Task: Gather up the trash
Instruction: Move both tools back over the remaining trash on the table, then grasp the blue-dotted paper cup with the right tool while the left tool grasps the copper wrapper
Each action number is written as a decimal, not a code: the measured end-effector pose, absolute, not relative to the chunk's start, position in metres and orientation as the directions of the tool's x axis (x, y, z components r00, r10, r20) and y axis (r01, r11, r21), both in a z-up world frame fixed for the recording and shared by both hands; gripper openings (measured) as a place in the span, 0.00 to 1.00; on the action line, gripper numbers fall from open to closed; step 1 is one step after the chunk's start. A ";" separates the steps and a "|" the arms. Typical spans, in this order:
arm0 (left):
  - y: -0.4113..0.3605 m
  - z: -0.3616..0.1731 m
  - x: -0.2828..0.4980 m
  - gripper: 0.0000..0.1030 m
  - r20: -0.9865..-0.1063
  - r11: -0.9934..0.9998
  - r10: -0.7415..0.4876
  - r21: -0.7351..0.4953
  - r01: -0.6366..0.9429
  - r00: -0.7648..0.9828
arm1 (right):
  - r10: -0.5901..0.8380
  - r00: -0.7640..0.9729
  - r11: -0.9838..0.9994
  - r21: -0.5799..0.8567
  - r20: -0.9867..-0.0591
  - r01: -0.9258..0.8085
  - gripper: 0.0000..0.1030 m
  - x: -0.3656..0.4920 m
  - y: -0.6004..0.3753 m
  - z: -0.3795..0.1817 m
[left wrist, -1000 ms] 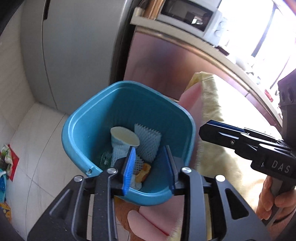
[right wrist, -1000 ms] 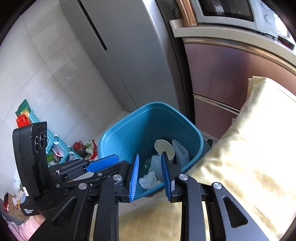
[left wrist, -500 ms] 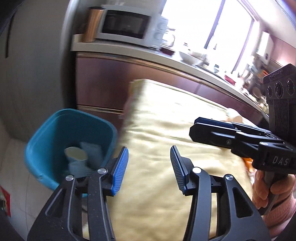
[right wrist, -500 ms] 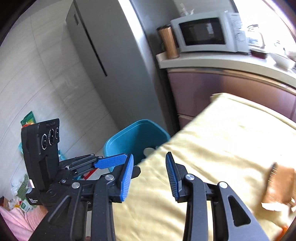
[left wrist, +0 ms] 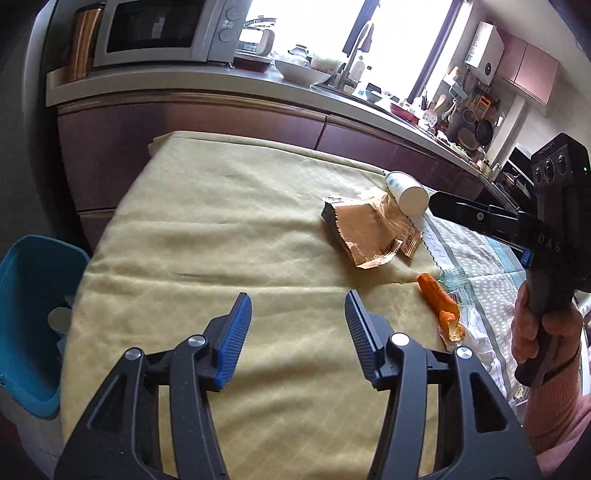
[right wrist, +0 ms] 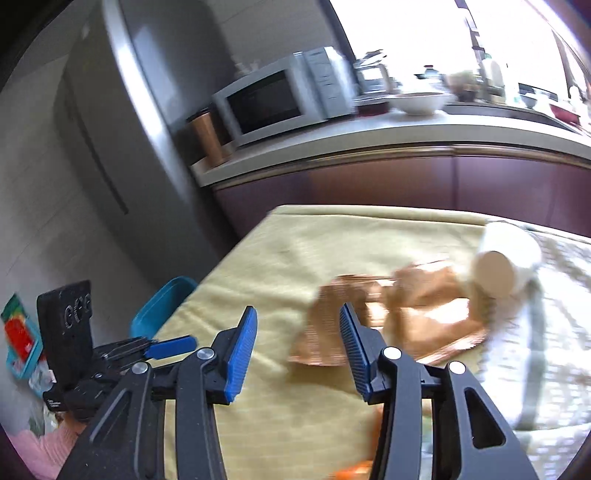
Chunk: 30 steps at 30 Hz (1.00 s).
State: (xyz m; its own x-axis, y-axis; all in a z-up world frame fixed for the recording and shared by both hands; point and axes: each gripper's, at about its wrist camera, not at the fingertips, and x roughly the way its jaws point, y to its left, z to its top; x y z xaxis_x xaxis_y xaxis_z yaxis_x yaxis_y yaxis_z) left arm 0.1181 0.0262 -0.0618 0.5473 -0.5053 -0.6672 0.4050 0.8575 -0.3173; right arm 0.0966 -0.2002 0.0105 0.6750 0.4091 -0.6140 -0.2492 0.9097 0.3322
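Left tongs [left wrist: 297,328] wide open, nothing held, hovering over the near part of the bench [left wrist: 221,221], which has a yellow cloth on it. Right tongs [right wrist: 297,341] also wide open and empty; that view is motion-blurred. Trash on the bench: copper foil wrapper [left wrist: 369,229] lying crumpled toward the far right, a white cup [left wrist: 406,190] on its side touching the wrapper's far edge, mouth facing the cameras. Orange peel [left wrist: 439,302] sits nearer, to the right of the left tongs, just beside clear plastic film [left wrist: 458,291] on a patterned grey-white cloth [left wrist: 480,251]. In the right view the wrapper [right wrist: 406,317] is just ahead of the right finger tip, partly hidden behind it; cup [right wrist: 506,262] beyond it at right. Blue bin [left wrist: 26,314] stands on the floor off the bench's left edge, with some pale scraps visible inside; only its rim [right wrist: 162,306] shows in the right view. The right tongs' body is visible at the right of the left view, gripped by a hand [left wrist: 543,332]. Microwave [left wrist: 162,33] and bowl [left wrist: 303,74] on the back counter.
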 end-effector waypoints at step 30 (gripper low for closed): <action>-0.062 -0.081 0.176 0.53 -0.744 0.831 -0.534 -0.377 0.408 0.401 | 0.262 0.725 0.873 0.476 -0.637 0.103 0.61 0.216 -0.404 -0.043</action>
